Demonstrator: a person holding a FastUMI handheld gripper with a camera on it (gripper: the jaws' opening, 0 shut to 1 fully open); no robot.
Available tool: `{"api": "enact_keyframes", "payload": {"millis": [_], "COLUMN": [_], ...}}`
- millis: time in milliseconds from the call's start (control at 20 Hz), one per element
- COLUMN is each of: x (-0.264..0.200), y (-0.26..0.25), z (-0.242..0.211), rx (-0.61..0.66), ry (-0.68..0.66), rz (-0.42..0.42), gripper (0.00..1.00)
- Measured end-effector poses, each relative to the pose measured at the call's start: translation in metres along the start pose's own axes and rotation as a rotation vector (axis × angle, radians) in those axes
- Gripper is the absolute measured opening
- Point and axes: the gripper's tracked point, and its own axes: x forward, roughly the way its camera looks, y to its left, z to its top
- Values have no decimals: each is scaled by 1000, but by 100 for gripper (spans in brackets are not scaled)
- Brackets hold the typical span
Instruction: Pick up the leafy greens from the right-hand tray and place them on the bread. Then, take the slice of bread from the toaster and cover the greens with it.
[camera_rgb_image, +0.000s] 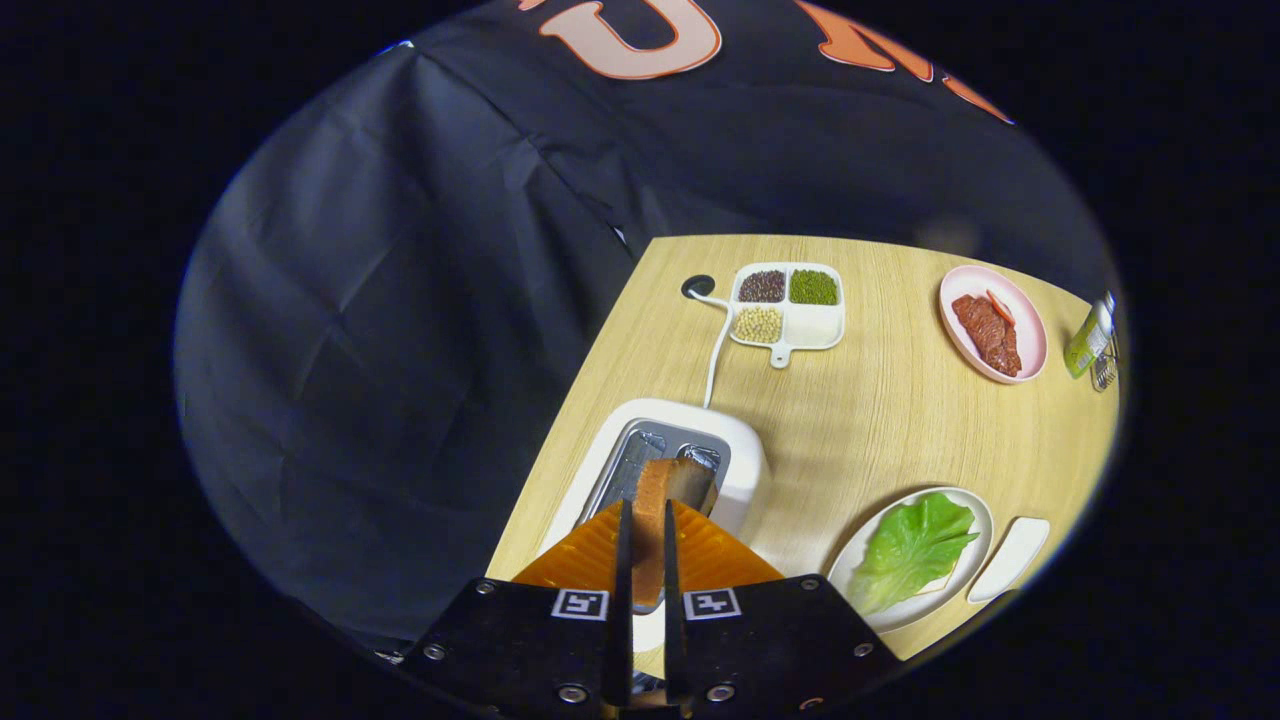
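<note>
Gripper clamps the bread edge-on, just above the toaster slot. It looks light, stiff, crumbly – hold it by its flat faces. Greens lie right of the toaster.

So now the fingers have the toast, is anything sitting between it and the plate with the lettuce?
Nothing visible does. The fingers are shut on the bread slice above the toaster, and only bare table lies between the toaster and the plate holding the lettuce.
</note>
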Motion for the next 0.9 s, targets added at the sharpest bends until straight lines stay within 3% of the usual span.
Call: {"api": "enact_keyframes", "payload": {"millis": [900], "x": [-99], "y": [-24], "z": [15], "rx": [43], "ry": [-262], "rz": [121], "gripper": [9]}}
